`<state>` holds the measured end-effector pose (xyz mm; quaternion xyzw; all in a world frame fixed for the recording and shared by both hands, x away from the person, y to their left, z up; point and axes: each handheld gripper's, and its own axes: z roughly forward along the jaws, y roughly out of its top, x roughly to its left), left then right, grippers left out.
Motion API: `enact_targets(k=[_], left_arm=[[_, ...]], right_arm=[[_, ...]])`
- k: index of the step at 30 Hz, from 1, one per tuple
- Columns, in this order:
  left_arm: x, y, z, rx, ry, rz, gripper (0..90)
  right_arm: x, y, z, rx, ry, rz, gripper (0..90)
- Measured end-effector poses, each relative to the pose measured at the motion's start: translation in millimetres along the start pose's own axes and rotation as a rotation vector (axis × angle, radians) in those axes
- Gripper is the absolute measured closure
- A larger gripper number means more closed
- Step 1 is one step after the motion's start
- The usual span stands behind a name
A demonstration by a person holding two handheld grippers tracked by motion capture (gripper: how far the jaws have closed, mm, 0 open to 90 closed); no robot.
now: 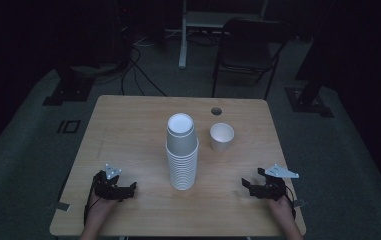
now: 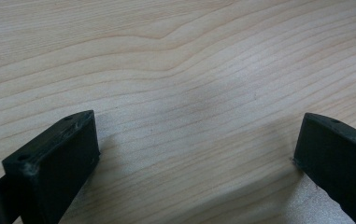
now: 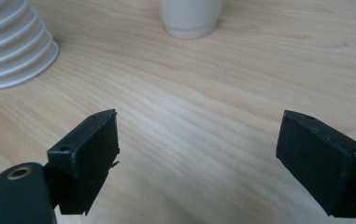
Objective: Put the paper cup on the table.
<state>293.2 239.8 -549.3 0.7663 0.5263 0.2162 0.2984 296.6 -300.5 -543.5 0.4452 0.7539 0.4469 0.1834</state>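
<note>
At table centre stands the tall stack of cups (image 1: 182, 155), upside down, with a single cup (image 1: 221, 137) upright just beside it at two o'clock – both untouched. Down at seven o'clock the left gripper (image 1: 129, 190) rests with jaws wide apart; at five o'clock the right gripper (image 1: 247, 187) – jaws spread, nothing between them

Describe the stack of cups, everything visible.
The stack of cups is a tall column of white cups, paper by the look of them, nested upside down, the top cup's flat base facing up. Ribbed rims crowd the lower half. It stands upright, perhaps leaning slightly, near the middle of the wooden table, resting on its lowest rim. A single upright cup stands apart to its right. Nothing else touches it; both claws rest at the near edge.
</note>
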Motion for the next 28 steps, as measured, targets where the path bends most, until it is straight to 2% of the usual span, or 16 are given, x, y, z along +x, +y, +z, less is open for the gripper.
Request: enact_targets(k=[4, 8, 15, 18, 23, 28], left_arm=[[0.0, 0.0, 0.0, 0.000, 0.000, 0.000, 0.4], [0.0, -0.1, -0.1, 0.000, 0.000, -0.001, 0.4], [-0.1, -0.2, 0.0, -0.002, 0.002, -0.001, 0.4], [-0.1, -0.2, 0.0, -0.002, 0.002, -0.001, 0.4], [-0.1, -0.2, 0.0, -0.002, 0.002, -0.001, 0.4], [-0.1, -0.2, 0.0, -0.002, 0.002, -0.001, 0.4]], right_arm=[[0.7, -7.1, -8.0, 0.020, -0.011, 0.010, 12.2], [5.5, -13.8, -16.4, 0.050, -0.029, -0.023, 12.0], [6.3, -21.9, -22.4, 0.086, -0.044, -0.020, 11.7], [5.8, -25.4, -22.1, 0.112, -0.051, -0.011, 11.7], [7.6, -24.9, -18.2, 0.165, -0.076, -0.028, 11.7], [8.8, -24.8, -17.3, 0.172, -0.085, -0.037, 11.7]])
